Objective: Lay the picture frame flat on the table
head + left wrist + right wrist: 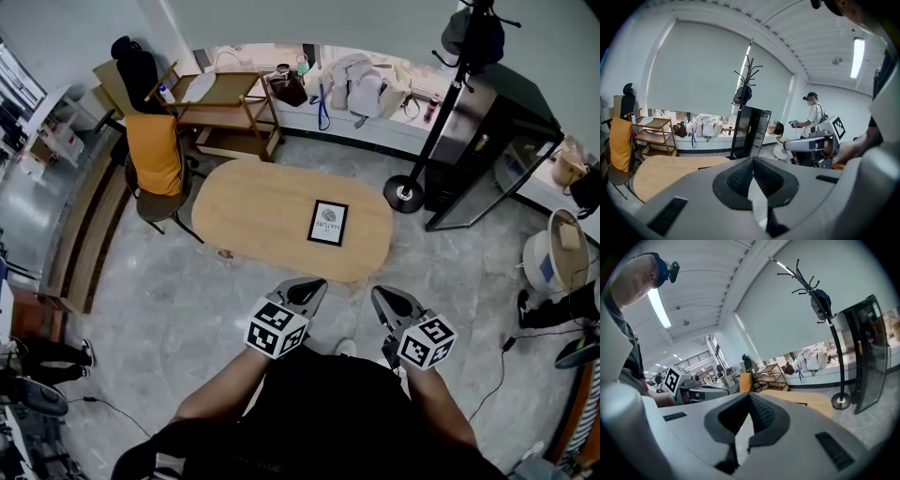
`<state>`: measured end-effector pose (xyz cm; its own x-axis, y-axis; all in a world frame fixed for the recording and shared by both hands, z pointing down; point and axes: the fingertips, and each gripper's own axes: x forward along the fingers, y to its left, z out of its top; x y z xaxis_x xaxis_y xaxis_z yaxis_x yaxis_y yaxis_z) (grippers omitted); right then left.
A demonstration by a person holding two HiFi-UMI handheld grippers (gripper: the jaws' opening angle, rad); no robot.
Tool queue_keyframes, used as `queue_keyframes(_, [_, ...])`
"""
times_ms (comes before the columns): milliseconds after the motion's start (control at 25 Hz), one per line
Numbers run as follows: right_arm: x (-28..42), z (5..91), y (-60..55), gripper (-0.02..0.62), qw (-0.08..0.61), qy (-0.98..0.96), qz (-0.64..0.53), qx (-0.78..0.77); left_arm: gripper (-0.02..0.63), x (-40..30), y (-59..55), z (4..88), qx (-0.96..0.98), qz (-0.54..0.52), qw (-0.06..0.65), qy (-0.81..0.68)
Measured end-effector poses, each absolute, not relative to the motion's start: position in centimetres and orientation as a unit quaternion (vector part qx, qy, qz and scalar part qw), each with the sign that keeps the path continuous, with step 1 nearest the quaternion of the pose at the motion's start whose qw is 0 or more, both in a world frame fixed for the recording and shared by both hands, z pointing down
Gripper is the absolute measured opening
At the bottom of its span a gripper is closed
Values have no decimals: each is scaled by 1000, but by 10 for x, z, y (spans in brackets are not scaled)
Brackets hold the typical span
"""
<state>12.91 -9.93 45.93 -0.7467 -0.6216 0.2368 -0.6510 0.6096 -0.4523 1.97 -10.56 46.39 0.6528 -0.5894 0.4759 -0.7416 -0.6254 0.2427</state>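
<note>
Wooden table (pixel 253 211) bears picture frame (pixel 328 222); grey floor (pixel 178 309).

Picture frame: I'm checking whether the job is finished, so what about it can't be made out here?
- Head view: picture frame is too small to read its print; its underside is hidden against the table.
- Left gripper view: only an edge-on dark sliver; face unseen.
- Right gripper view: the same.

An oval wooden table (pixel 253 202) stands on a grey marbled floor (pixel 169 309); a black frame (pixel 328 222) lies flat near its right end.
</note>
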Motion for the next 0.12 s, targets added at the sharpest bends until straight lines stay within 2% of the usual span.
queue_keyframes(120, [128, 464, -97, 0, 29, -896, 266, 355, 5, 19, -104, 466, 885, 178, 212, -375])
